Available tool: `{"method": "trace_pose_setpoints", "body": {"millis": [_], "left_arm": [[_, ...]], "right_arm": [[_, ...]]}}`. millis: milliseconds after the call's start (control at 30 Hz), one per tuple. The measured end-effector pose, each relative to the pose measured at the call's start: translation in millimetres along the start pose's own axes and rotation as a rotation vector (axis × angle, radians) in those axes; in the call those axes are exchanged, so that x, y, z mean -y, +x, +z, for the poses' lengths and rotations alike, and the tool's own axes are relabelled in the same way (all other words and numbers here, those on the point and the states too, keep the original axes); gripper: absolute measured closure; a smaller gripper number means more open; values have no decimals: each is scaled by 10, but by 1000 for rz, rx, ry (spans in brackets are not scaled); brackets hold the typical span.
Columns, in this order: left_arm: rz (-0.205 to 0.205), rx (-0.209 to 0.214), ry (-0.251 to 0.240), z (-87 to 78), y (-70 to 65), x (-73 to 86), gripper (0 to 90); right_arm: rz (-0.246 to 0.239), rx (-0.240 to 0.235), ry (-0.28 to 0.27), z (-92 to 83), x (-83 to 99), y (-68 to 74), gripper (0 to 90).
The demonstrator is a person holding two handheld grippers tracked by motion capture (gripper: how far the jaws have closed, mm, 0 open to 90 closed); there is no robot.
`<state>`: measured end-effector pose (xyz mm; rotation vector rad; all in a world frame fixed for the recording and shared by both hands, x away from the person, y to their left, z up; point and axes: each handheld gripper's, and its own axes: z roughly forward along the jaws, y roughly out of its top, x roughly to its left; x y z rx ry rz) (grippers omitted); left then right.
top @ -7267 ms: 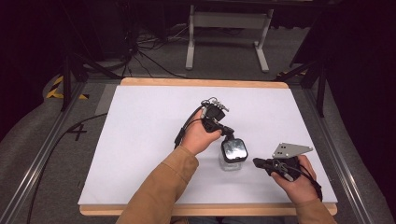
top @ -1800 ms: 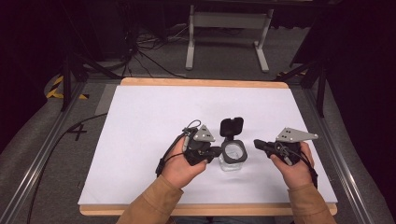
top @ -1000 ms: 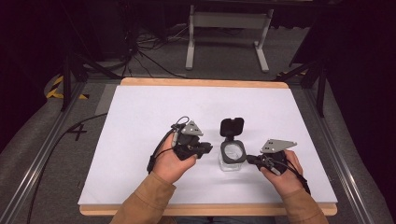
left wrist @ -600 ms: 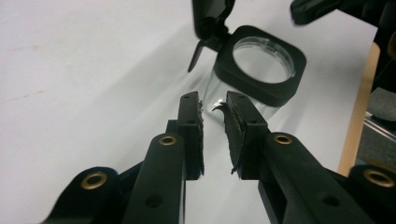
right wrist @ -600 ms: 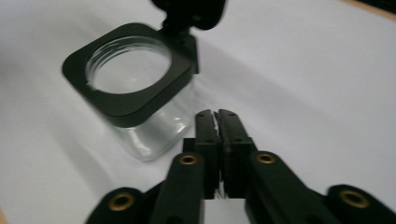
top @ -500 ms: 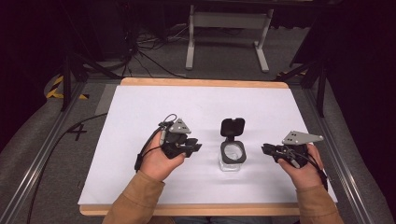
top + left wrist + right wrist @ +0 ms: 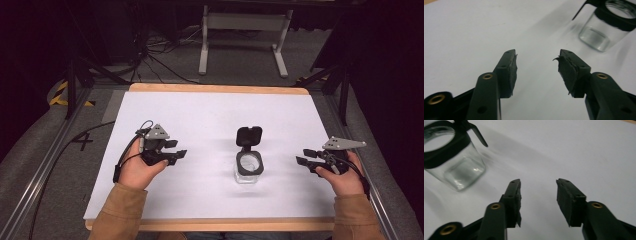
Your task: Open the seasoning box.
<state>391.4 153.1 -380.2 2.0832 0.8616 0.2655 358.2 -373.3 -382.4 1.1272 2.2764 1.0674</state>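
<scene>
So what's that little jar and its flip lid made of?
The jar looks like clear glass: the white table shows through it, and it glints in the right gripper view. Its collar and open lid look like matte black plastic, though I can't be sure.

surface: white table (image 7: 210,115) (wooden edge) | on it: clear glass jar (image 7: 248,167), upright, black lid flipped open

jar (image 7: 248,172): clear glass, matt black collar | table (image 7: 210,125): matt white, probably paper
</scene>
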Motion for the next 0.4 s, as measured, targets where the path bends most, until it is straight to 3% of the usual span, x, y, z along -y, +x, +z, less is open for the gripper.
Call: {"method": "trace_pose_setpoints", "body": {"millis": [167, 267, 400], "left_arm": [[-19, -52, 49, 71, 199, 155, 425], [-28, -76, 89, 97, 276, 211, 388], [-67, -70, 93, 118, 295, 214, 367]], "right_arm": [[13, 36, 63, 77, 120, -129, 437], [67, 49, 75, 133, 187, -175, 406], [88, 67, 84, 176, 219, -191, 406]]}}
